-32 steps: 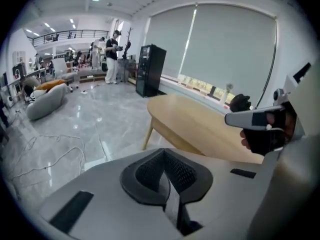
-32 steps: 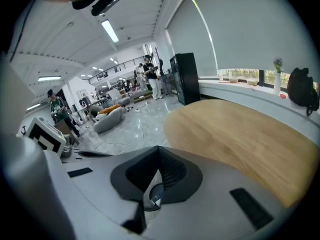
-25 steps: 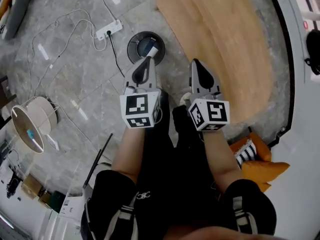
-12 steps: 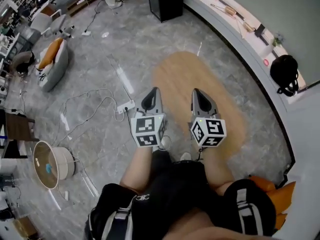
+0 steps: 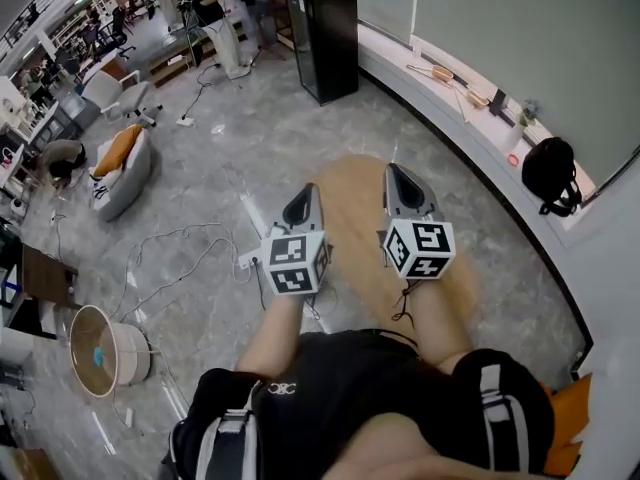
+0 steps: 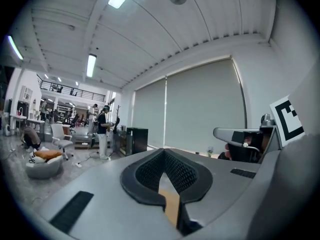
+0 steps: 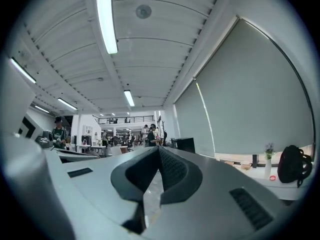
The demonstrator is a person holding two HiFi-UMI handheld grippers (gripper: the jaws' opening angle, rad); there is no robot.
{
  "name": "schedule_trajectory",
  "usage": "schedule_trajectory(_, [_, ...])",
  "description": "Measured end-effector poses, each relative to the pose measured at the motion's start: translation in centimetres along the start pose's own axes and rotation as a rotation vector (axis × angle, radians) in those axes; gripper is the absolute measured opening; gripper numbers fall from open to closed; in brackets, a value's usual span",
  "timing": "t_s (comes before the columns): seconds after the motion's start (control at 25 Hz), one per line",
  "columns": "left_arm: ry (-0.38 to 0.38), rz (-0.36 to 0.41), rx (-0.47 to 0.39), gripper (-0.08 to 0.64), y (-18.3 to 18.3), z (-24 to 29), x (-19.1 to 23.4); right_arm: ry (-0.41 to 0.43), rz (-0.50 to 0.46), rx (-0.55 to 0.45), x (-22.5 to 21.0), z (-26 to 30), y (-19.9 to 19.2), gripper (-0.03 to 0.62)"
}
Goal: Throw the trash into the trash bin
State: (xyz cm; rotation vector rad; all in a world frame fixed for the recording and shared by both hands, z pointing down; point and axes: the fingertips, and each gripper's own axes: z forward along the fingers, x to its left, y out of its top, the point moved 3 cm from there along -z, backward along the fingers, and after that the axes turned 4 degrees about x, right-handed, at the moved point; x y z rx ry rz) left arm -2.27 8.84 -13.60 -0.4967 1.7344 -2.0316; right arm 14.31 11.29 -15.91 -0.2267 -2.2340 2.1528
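Observation:
In the head view my left gripper (image 5: 305,190) and right gripper (image 5: 393,171) are held side by side in front of the person's body, high above the floor and pointing away. Both are shut with nothing between the jaws. In the left gripper view the left gripper (image 6: 164,151) has its tips together and faces a wall of roller blinds. The right gripper (image 7: 159,149) is shut too and looks along the room. No trash bin and no trash show in any view now.
An oval wooden surface (image 5: 365,233) lies on the grey stone floor under the grippers. A power strip (image 5: 250,258) with cables is to the left, a round white drum-shaped thing (image 5: 100,348) lower left, a black cabinet (image 5: 322,38) at the back, and a black backpack (image 5: 550,173) on the right ledge.
Both grippers have risen well above the floor, still shut. The round dark bin seen by the left gripper's tip a second ago is no longer visible, and much more of the room shows.

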Motion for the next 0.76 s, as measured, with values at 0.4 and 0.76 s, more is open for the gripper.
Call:
schedule_trajectory(0.4, [0.002,0.009,-0.018,0.014,0.9,0.2,-1.7,0.025,-0.023,-0.013,-0.6,-1.0,0.4,0.011])
schedule_trajectory(0.76, [-0.007,-0.068,-0.017,0.014,0.7,0.4,-1.1,0.047,-0.008,-0.009,-0.8,-0.7,-0.1,0.011])
